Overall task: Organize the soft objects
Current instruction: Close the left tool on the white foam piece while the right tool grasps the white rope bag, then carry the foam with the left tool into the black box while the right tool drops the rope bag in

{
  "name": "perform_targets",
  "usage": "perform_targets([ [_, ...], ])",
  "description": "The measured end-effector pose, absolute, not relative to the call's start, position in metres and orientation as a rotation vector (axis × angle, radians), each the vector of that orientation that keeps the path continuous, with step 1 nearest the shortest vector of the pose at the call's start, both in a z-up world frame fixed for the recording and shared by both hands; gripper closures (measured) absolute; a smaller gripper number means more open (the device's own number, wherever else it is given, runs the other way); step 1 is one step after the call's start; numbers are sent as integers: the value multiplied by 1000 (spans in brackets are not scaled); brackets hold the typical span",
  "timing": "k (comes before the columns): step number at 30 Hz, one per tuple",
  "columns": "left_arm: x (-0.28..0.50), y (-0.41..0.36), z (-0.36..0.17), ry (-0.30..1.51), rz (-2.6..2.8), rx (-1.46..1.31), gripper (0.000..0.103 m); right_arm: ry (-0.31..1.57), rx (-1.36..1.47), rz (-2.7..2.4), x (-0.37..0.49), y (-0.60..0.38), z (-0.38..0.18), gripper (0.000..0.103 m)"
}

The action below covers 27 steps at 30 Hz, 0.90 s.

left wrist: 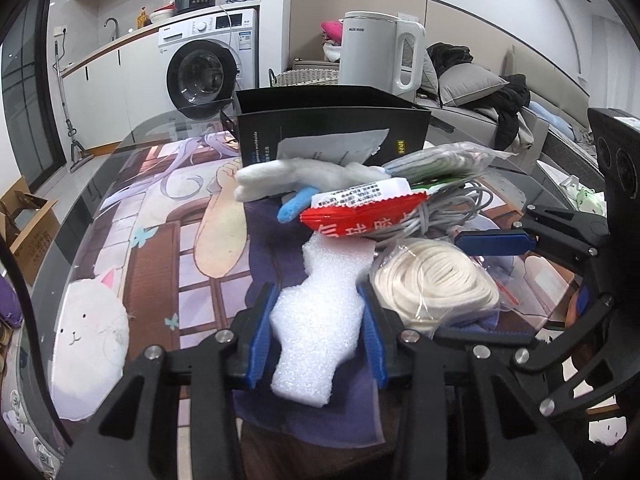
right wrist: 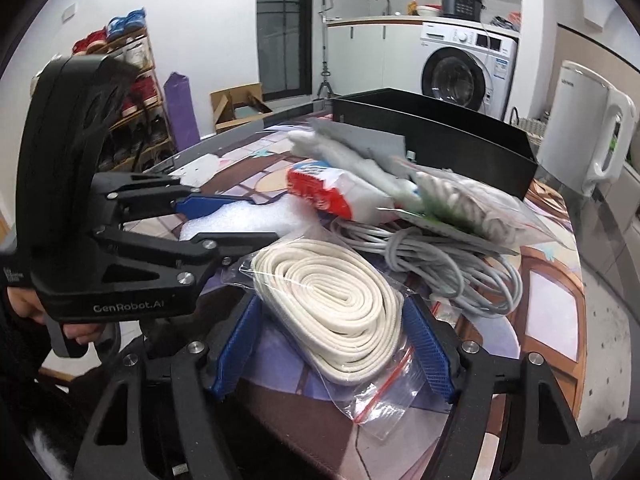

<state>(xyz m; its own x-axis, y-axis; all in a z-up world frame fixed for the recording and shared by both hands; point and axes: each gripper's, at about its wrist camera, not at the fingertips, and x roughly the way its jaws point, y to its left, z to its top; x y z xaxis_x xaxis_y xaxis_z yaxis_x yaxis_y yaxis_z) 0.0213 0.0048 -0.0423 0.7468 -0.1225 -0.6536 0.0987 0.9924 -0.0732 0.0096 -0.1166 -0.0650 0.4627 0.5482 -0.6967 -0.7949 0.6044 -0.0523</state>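
Observation:
My left gripper [left wrist: 318, 320] is shut on a white foam piece [left wrist: 316, 320] that lies on the printed mat. My right gripper [right wrist: 332, 336] straddles a clear bag of coiled white rope [right wrist: 332, 304] with its blue pads against the bag's sides; the bag also shows in the left wrist view [left wrist: 434, 280]. Behind lie a red-and-white packet [left wrist: 360, 210], a grey cable bundle [right wrist: 436, 264], a white plush toy [left wrist: 300, 178], a bag of striped cloth [right wrist: 464, 200] and an open black box [left wrist: 332, 124].
A white kettle [left wrist: 378, 52] stands behind the box. The printed mat [left wrist: 160, 240] covers the glass table, whose edge curves at the left. A washing machine [left wrist: 208, 64] and a cardboard box [left wrist: 28, 224] stand on the floor beyond.

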Motion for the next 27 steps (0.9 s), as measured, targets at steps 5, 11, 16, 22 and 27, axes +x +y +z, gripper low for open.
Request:
perform_targets([
  [5, 20, 3, -42, 718, -133, -36, 64, 686, -388, 866, 14, -114, -68, 24],
  [11, 19, 3, -41, 720, -129, -38, 64, 645, -405, 861, 10, -115, -67, 46],
  [16, 17, 4, -38, 711, -137, -42, 64, 628, -404, 863, 9, -123, -64, 58],
  [22, 6, 8, -31, 685, -135, -49, 64, 589, -392, 869, 2, -132, -53, 60],
  [27, -3, 11, -16, 627, -146, -83, 64, 515, -354, 874, -7, -143, -33, 60],
])
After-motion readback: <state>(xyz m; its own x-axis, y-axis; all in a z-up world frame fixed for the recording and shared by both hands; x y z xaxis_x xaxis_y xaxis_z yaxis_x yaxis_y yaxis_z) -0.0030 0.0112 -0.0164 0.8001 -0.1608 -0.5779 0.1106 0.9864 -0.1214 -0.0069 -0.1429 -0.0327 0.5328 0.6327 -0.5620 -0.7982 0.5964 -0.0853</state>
